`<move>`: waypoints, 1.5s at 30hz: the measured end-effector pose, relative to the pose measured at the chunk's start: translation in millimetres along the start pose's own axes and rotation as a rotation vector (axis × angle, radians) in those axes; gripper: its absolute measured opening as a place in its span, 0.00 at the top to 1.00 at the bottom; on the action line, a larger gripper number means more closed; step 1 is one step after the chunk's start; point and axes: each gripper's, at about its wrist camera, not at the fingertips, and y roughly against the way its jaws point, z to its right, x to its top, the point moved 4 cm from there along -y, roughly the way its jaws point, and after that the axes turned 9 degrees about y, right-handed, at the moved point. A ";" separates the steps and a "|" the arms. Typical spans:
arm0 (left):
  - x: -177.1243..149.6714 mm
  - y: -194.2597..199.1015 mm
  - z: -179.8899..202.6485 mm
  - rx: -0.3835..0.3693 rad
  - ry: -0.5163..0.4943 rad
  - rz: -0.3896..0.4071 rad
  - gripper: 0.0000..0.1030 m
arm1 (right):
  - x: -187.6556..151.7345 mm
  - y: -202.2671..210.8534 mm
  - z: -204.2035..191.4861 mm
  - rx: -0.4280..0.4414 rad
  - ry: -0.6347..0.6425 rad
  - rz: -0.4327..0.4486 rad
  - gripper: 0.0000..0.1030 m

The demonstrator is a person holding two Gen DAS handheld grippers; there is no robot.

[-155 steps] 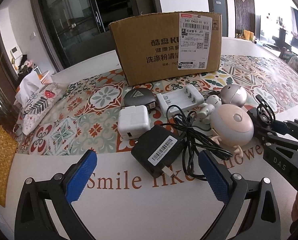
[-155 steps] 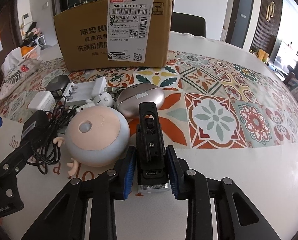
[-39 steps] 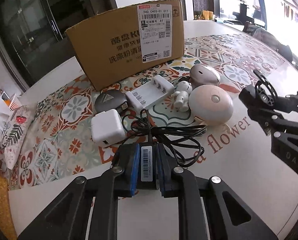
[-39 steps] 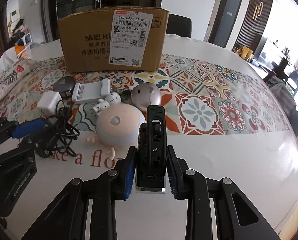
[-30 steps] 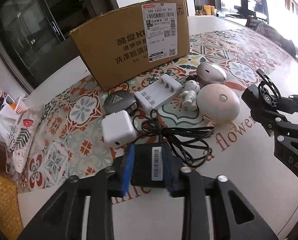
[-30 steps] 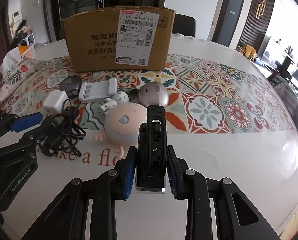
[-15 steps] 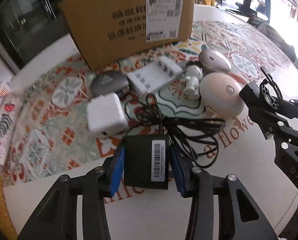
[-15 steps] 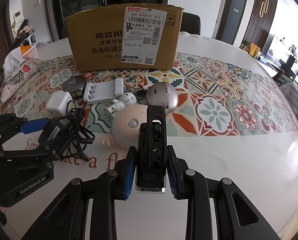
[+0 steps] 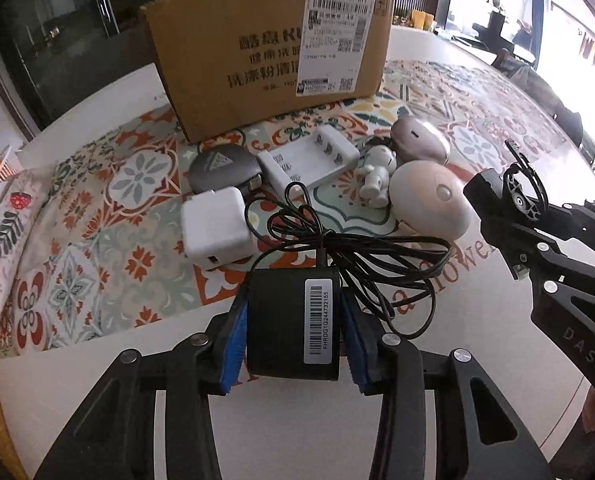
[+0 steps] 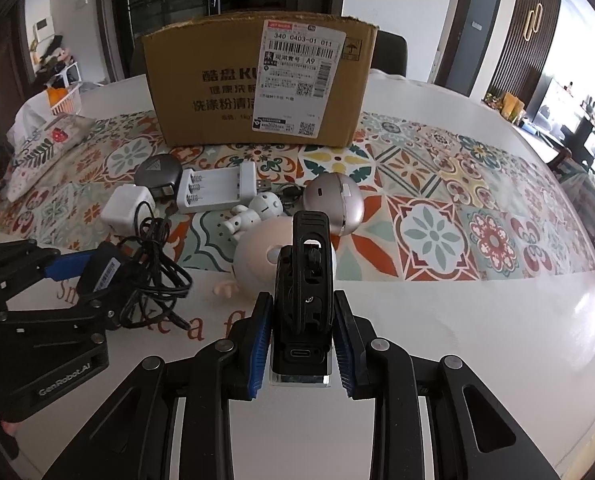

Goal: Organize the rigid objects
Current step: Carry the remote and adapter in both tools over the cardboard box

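My left gripper (image 9: 293,344) is shut on a black power adapter (image 9: 293,320) with a barcode label; its tangled black cord (image 9: 361,252) trails onto the table. My right gripper (image 10: 301,340) is shut on a black clip-like device (image 10: 305,280) with a USB-C port at its near end. On the patterned runner lie a white cube charger (image 9: 215,232), a dark round puck (image 9: 221,166), a white battery charger (image 9: 309,160), a small white robot figure (image 9: 375,176), a cream dome (image 9: 429,204) and a metallic egg-shaped case (image 9: 417,140). In the right wrist view the left gripper (image 10: 77,276) sits at the left.
A brown cardboard box (image 10: 257,84) with a shipping label stands behind the pile. A floral pouch (image 10: 37,152) lies at the table's left side. The white tablecloth (image 10: 477,340) with printed lettering spreads in front and to the right.
The left gripper closed on the black adapter, then tilted and rolled so the adapter now sits squarer between the pads. The right gripper drifted slightly toward the pile, still holding the black device.
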 end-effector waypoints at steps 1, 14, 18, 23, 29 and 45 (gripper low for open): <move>1.0 3.6 0.0 0.002 0.003 0.008 0.59 | 0.6 2.1 0.2 0.000 0.002 0.003 0.71; 39.1 64.4 -5.4 0.020 0.064 0.149 0.59 | 34.4 47.4 9.0 -0.020 0.027 0.118 0.71; 50.6 79.0 -8.4 0.019 0.080 0.184 0.59 | 49.6 61.4 11.3 -0.016 0.033 0.164 0.71; 71.3 97.3 -14.6 0.031 0.103 0.247 0.59 | 74.0 75.8 13.2 -0.001 0.037 0.228 0.71; 100.6 113.3 -23.1 0.034 0.116 0.307 0.59 | 106.4 85.8 20.3 0.021 0.015 0.297 0.71; 196.6 110.8 -38.8 -0.005 0.113 0.391 0.59 | 202.9 72.4 46.4 0.074 -0.031 0.397 0.71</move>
